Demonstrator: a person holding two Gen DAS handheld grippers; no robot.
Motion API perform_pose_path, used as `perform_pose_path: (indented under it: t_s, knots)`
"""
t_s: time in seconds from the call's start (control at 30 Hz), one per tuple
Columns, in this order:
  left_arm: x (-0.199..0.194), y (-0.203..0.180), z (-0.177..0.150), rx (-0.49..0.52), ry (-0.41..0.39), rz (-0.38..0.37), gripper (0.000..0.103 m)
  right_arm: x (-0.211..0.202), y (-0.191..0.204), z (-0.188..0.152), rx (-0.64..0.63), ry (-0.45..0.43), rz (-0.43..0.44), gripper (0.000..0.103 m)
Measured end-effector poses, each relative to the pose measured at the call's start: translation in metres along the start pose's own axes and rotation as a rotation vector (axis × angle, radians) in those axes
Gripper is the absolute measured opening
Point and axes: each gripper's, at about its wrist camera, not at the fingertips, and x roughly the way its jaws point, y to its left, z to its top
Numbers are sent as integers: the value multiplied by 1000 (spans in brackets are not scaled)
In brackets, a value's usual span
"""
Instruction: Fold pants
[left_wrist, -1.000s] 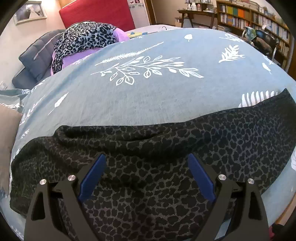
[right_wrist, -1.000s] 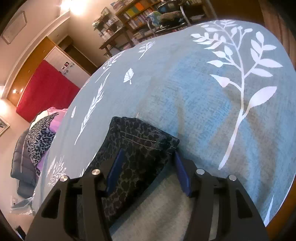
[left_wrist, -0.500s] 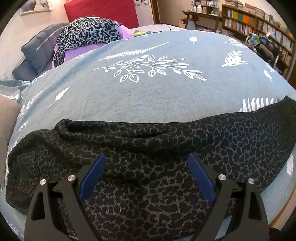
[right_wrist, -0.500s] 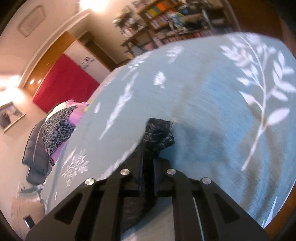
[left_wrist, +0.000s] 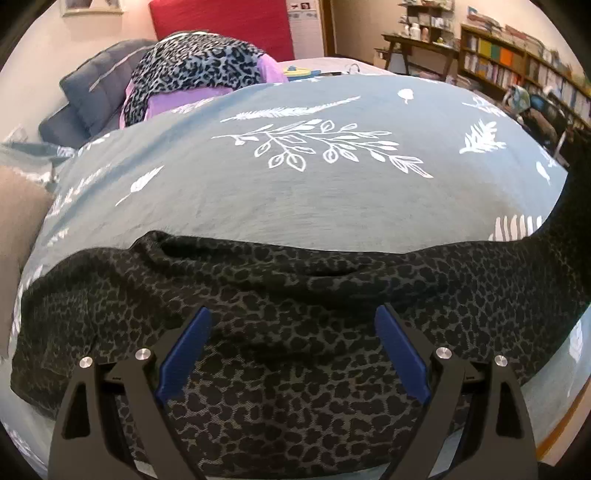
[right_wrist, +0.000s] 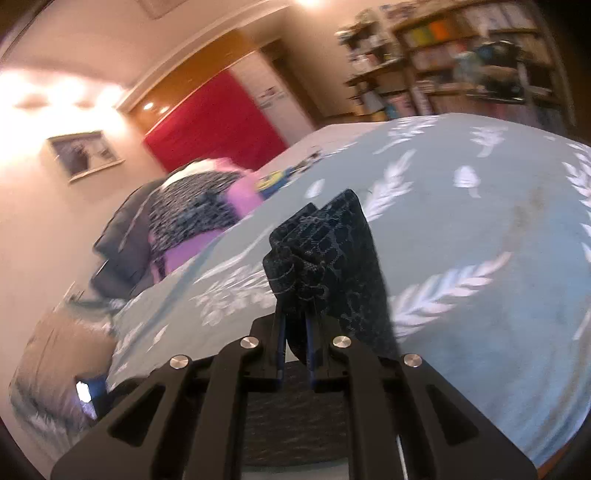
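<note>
Right gripper (right_wrist: 295, 321): my jaws are pinched together on one end of the pants (left_wrist: 295, 332). That end stands bunched above the pads, toward 12 o'clock in my right view, lifted clear of the duvet (left_wrist: 314, 206).

Left gripper (left_wrist: 293, 350): jaws wide apart, nothing between the pads. It hovers over the middle of the pants.

Pants lie across the near part of the duvet in the left view, long axis running 9 to 3 o'clock. The 3 o'clock end rises off the bed toward the frame edge; I judge that is the end my right jaws carry.

The fold turns on this: the lifted end must travel along that axis toward the flat 9 o'clock end. My left gripper is nearer that end.

Count: one pair of pants, two grippers, one duvet, one heap of clothes (left_wrist: 195, 74) at the far 11 o'clock.
</note>
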Motion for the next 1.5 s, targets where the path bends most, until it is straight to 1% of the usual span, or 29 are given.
perform_pose_path:
  t_s: [0.17,0.3,0.6,0.87,0.97,1.2,1.3,1.33,1.43,1.5]
  knots:
    - [-2,17,-4,-44,-3,0,90,19,46,-19,-83,68,64,9]
    - [-5,36,-10,-85,-5,0,90,38,81,-40,-139,141,116,9]
    - [-12,78,-21,-146,-23,33,90,79,156,-97,-281,301,222,9]
    - [-21,119,-33,-234,-31,60,90,100,189,-142,-378,416,296,9]
    - [-24,132,-37,-256,-33,82,90,109,204,-155,-411,443,314,9]
    - [-28,157,-45,-318,-29,119,90,130,219,-175,-441,482,328,9]
    - [-26,162,-46,-324,-18,124,90,142,220,-184,-443,511,318,13]
    - [-26,162,-46,-322,-16,125,90,145,218,-186,-437,529,315,20]
    - [-26,160,-47,-314,-15,122,90,150,214,-193,-417,576,325,36]
    - [-26,159,-46,-310,-13,118,90,147,209,-194,-415,589,335,40]
